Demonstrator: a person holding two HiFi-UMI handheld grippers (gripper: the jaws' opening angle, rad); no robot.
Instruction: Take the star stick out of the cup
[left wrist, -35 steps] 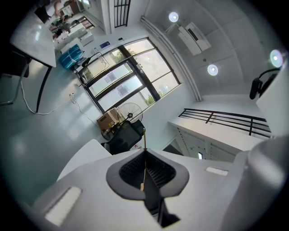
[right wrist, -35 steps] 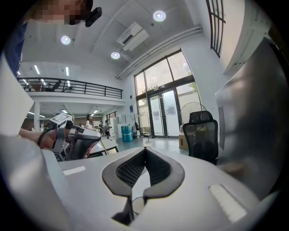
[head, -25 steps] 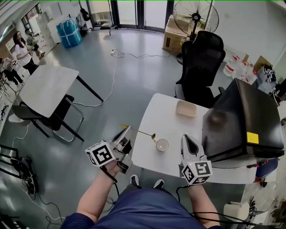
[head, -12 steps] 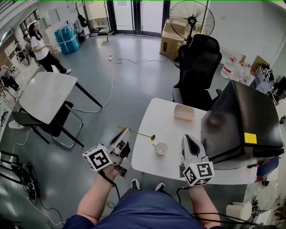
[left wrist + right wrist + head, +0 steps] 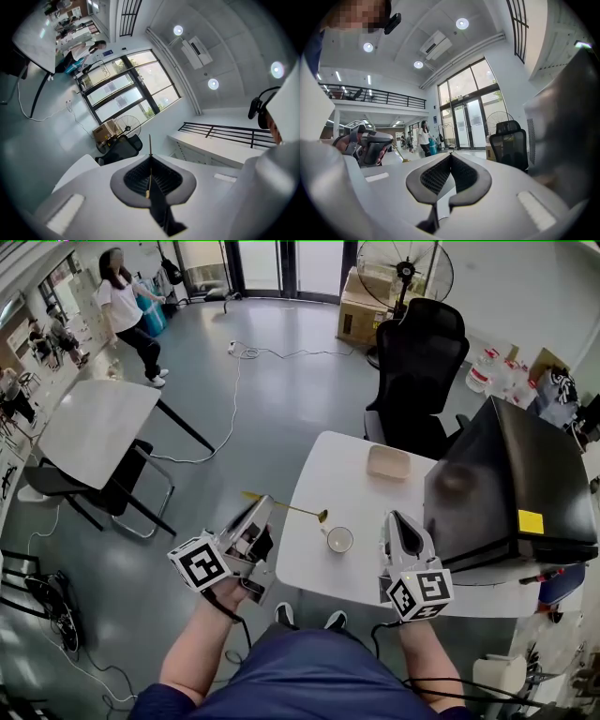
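The left tongs clamp the star stick, its star end out of the cup, just left of it. The right tongs are together (empty). Grip firmly and lower it level onto the tabletop.

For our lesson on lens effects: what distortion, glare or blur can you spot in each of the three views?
Head view: straight table edges bow, light even, soft. Left gripper view: heavy fisheye, black corners, ceiling lamps flare, the star stick is sharp. Right gripper view: a mosaic patch upper left, the body of the right claw looks soft.
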